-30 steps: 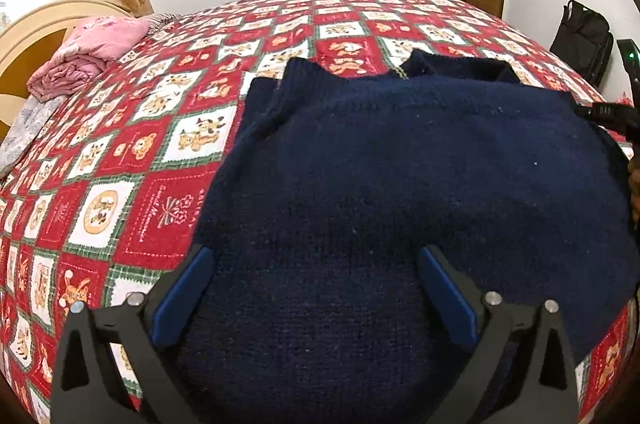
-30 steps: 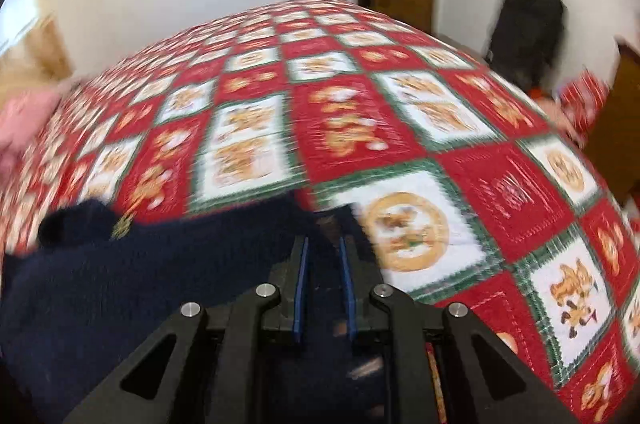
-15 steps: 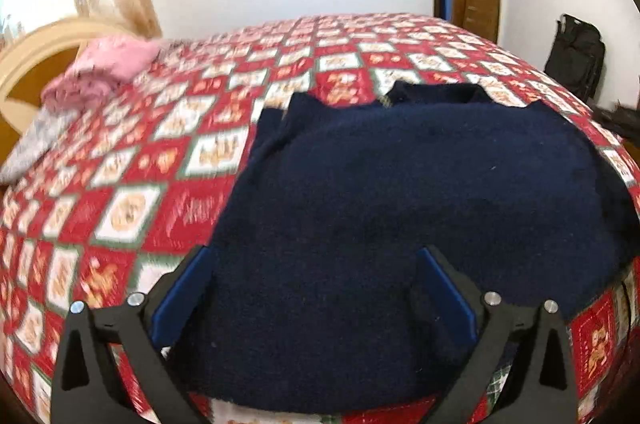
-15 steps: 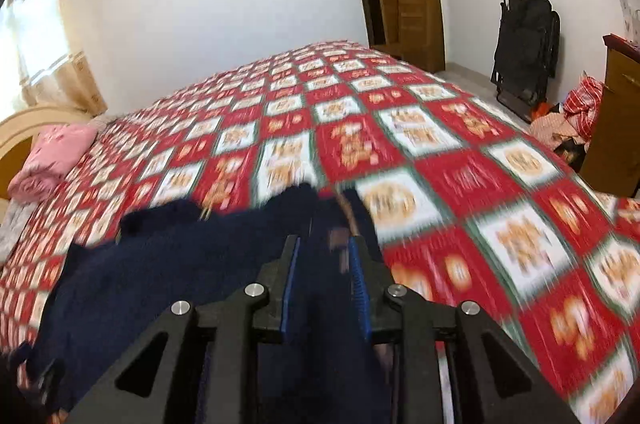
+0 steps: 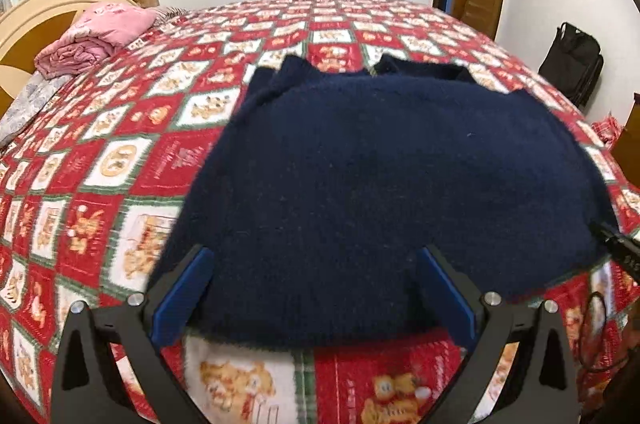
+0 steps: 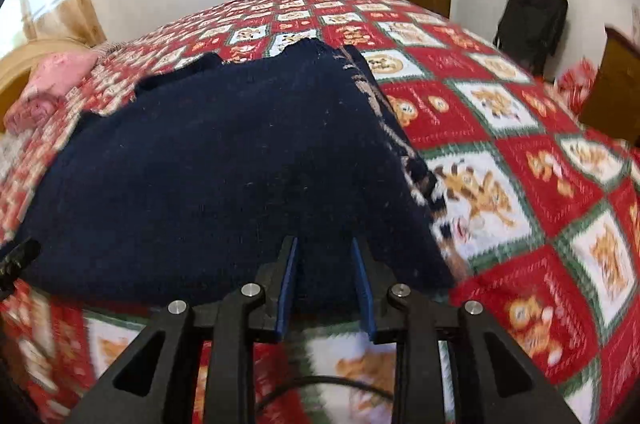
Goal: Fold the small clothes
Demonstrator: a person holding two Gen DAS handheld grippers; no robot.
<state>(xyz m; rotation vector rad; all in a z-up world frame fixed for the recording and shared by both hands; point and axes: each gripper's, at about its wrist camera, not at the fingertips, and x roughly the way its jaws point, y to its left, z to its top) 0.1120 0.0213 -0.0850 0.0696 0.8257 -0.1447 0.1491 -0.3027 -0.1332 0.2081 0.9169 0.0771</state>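
Navy knit sweater lay flat on the red patchwork bedspread, near hem close to the bed's front edge. Left gripper was above that hem w/ jaws spread wide, nothing pinched. Right gripper was over the sweater's right front corner, jaws opening; whether cloth sat btwn them couldn't be told. Pink folded bundle sat far left by the headboard; black bag stood against the wall.
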